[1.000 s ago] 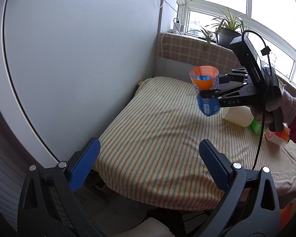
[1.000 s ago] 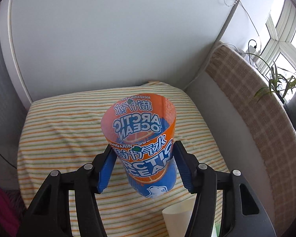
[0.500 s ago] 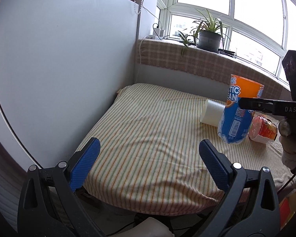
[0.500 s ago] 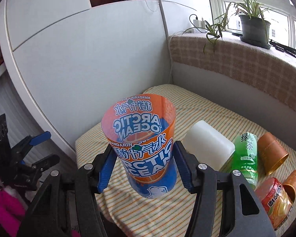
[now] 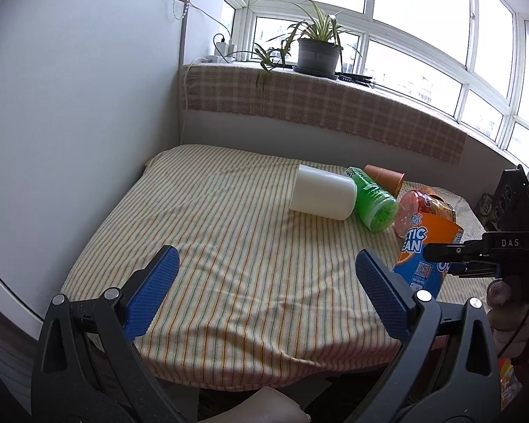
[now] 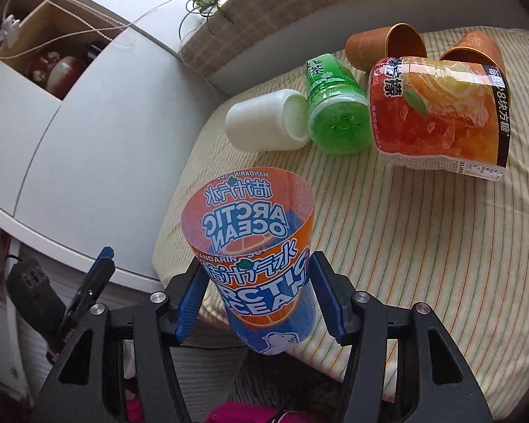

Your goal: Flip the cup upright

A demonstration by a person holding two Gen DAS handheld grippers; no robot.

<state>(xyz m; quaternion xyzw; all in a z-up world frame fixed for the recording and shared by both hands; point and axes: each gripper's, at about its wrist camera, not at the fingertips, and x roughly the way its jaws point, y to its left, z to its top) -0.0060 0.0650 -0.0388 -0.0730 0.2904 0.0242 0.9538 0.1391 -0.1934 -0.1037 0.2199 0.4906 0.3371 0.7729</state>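
Note:
My right gripper is shut on an orange and blue Arctic Ocean cup, held mouth up over the near part of the striped table. In the left wrist view the cup stands upright at the right, its base down near the cloth, with the right gripper clamped on it. My left gripper is open and empty, above the table's front edge.
Lying on their sides at the back are a white cup, a green cup, a red-orange printed cup and two brown cups. A white wall bounds the left. A potted plant stands on the sill.
The right gripper has carried the cup lower and toward the table's near right part. The left gripper has shifted its view rightward and stayed open.

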